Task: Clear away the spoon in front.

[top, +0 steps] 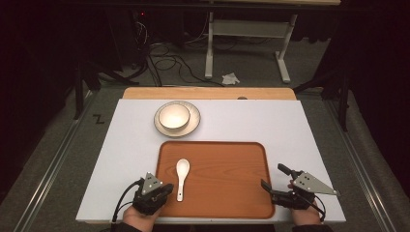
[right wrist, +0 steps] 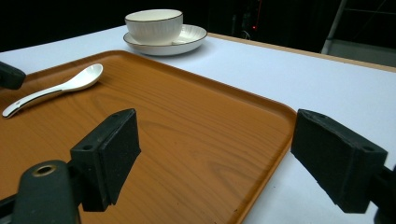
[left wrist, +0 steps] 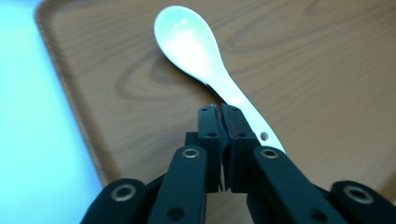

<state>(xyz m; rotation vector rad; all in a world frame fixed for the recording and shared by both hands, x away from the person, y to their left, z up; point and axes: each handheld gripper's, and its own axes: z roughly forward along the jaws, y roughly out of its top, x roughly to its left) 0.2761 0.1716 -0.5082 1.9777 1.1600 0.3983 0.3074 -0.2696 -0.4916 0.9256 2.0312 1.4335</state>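
Two hand-held grippers: both sit at the near edge of the white bench [top: 290,125], one at each side of the tray [top: 227,164].
Left hand-held gripper [top: 164,190]: jaws pressed together with nothing between them; in the left gripper view the closed tips [left wrist: 219,112] sit over the tray just beside the spoon handle, and whether they touch it cannot be told.
Right hand-held gripper [top: 274,177]: jaws spread wide and empty; in the right gripper view the gap [right wrist: 215,149] frames the tray's near right corner, one jaw over the wood, the other over the bench surface.
Spoon [top: 182,175]: white, lying flat on the left part of the tray, bowl end toward the far side, handle toward the person; a small hole shows near the handle's end [left wrist: 264,136].
Tray: orange-brown, wood-grained, raised rim, rounded corners, centred near the front of the bench.
Bowl [top: 174,117]: white with a dark rim, standing upright on a saucer [top: 195,117] beyond the tray's far left corner, well apart from both grippers.
Floor [top: 251,63]: grey, with cables and a crumpled white scrap [top: 230,78] past the bench.
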